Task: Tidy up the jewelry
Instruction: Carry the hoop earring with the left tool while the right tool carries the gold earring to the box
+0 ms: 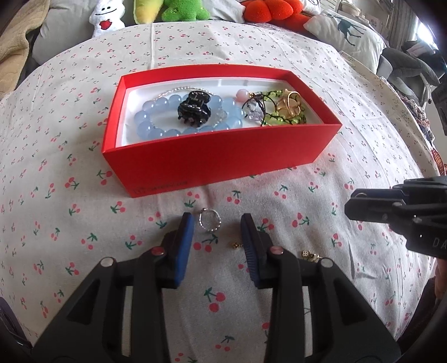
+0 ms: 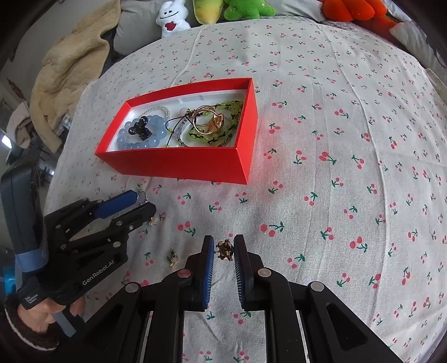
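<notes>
A red box [image 1: 223,156] [image 2: 178,164] on the cherry-print cloth holds a blue bead bracelet [image 1: 156,123], a black hair clip [image 1: 194,107], green beads [image 1: 282,117] and gold rings [image 2: 208,120]. My left gripper [image 1: 218,223] is open around a silver ring [image 1: 209,220] lying on the cloth; it also shows in the right wrist view [image 2: 139,202]. My right gripper [image 2: 223,245] is open with a small amber-gold piece [image 2: 225,249] between its fingertips. Small gold earrings [image 1: 236,245] [image 1: 308,254] [image 2: 172,258] lie on the cloth nearby.
Plush toys [image 1: 181,9] [image 2: 171,18] and pillows [image 1: 346,30] line the far edge of the bed. A beige blanket [image 2: 67,67] lies at the left. The right gripper's body [image 1: 399,212] is at the right of the left wrist view.
</notes>
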The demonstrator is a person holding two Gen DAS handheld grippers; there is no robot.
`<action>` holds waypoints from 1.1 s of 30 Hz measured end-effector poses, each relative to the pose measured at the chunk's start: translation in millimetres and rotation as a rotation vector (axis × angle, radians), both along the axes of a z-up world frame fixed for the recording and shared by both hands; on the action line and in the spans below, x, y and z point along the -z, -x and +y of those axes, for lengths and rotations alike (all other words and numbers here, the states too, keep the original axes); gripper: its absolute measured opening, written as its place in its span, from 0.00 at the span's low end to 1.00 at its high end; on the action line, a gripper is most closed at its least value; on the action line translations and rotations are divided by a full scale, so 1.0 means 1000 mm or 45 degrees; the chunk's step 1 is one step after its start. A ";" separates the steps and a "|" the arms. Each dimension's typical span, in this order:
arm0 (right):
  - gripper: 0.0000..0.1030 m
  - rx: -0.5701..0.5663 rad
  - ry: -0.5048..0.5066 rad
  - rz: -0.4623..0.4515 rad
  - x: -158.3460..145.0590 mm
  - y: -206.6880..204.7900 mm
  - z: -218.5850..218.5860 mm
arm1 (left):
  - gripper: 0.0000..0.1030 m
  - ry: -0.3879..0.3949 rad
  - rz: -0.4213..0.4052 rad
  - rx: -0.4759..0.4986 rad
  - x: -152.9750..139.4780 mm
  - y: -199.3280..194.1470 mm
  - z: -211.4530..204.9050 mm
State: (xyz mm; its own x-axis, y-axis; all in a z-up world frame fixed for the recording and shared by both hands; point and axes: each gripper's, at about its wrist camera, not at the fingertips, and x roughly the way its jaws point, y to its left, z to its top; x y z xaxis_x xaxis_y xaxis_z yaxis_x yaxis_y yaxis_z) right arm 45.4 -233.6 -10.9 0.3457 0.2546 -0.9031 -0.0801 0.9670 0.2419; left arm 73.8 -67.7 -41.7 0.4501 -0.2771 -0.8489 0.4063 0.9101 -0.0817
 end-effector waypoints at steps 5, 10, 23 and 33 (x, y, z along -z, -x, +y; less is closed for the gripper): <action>0.14 0.001 -0.003 -0.005 -0.002 -0.001 -0.002 | 0.19 -0.036 -0.019 0.024 0.001 0.003 -0.004; 0.14 0.009 -0.003 -0.006 -0.003 -0.002 -0.003 | 0.16 -0.043 -0.030 0.033 0.001 0.005 -0.005; 0.14 0.009 -0.018 -0.032 -0.011 -0.002 0.004 | 0.03 0.005 -0.025 0.041 -0.011 0.016 0.007; 0.14 0.006 -0.031 -0.042 -0.012 -0.004 0.009 | 0.03 0.031 -0.043 0.034 -0.026 0.020 0.023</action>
